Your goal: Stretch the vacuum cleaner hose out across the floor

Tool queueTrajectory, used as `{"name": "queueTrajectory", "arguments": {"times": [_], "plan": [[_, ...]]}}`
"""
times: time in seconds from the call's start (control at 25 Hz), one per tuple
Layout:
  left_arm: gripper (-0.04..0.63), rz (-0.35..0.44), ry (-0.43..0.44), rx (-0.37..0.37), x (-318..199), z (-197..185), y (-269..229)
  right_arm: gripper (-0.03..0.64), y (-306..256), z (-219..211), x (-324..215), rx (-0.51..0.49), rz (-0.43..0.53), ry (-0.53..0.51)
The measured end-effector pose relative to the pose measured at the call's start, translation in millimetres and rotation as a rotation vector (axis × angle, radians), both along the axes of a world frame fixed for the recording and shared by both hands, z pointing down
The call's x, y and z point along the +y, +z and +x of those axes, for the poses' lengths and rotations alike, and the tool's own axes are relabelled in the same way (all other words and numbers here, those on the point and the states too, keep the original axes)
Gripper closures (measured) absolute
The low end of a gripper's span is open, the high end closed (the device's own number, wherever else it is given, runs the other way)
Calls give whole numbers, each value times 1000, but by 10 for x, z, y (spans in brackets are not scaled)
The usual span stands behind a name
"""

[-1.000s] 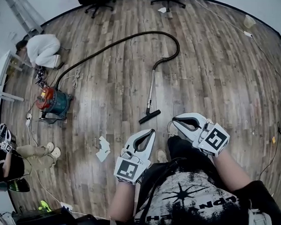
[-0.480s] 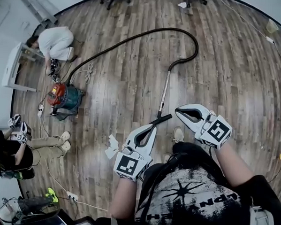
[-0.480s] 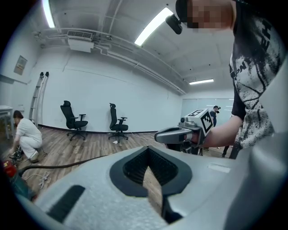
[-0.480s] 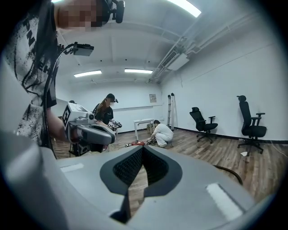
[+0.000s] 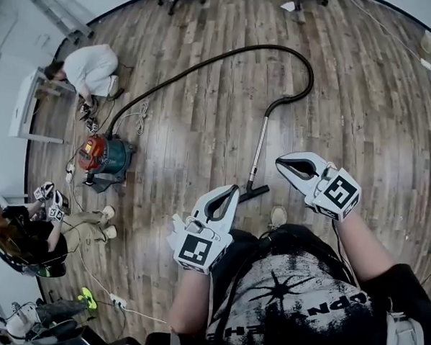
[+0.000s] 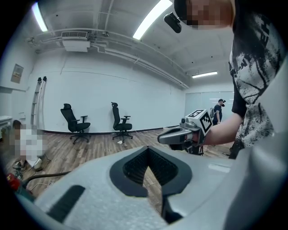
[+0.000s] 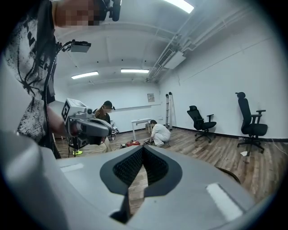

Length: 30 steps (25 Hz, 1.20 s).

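Standing on a wooden floor (image 5: 363,104), a person holds the left claw (image 5: 233,189) and right claw (image 5: 281,162) closed tight and empty over the vacuum's nozzle (image 5: 255,193), likely to grab it, while the black hose (image 5: 207,60) loops back to the canister (image 5: 105,155).

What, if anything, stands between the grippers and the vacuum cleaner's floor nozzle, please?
Nothing visible does. The floor nozzle lies on bare floor ahead of the person, between the left gripper and the right gripper in the head view. Both grippers are shut and empty. A shoe sits beside the nozzle, off the path.
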State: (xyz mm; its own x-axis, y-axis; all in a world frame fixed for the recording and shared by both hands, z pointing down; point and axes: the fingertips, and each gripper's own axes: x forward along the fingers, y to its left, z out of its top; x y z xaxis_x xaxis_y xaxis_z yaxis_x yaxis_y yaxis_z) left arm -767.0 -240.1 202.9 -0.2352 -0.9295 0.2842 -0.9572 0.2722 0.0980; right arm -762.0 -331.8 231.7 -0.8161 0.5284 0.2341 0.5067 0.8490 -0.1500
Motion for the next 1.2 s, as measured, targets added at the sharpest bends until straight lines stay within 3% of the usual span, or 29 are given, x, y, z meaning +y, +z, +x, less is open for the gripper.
{"name": "queueTrajectory", "arguments": {"times": [0.12, 0.32, 0.48, 0.68, 0.96, 1.2], "plan": [[594, -56, 28, 20, -65, -200, 143, 611, 97, -139, -93, 14, 4, 19], [594, -49, 107, 39, -257, -668, 308, 609, 310, -516, -212, 48, 17, 82], [594, -3, 280, 49, -473, -1049, 345, 610, 407, -848, -254, 93, 26, 212], [594, 6, 450, 64, -558, -1484, 396, 609, 584, -1286, -264, 138, -55, 387], [595, 8, 535, 140, -654, -1994, 739, 609, 894, -1711, -398, 173, -73, 530], [594, 8, 574, 247, -917, -1928, 1131, 597, 1513, -1683, -555, 270, -93, 598]]}}
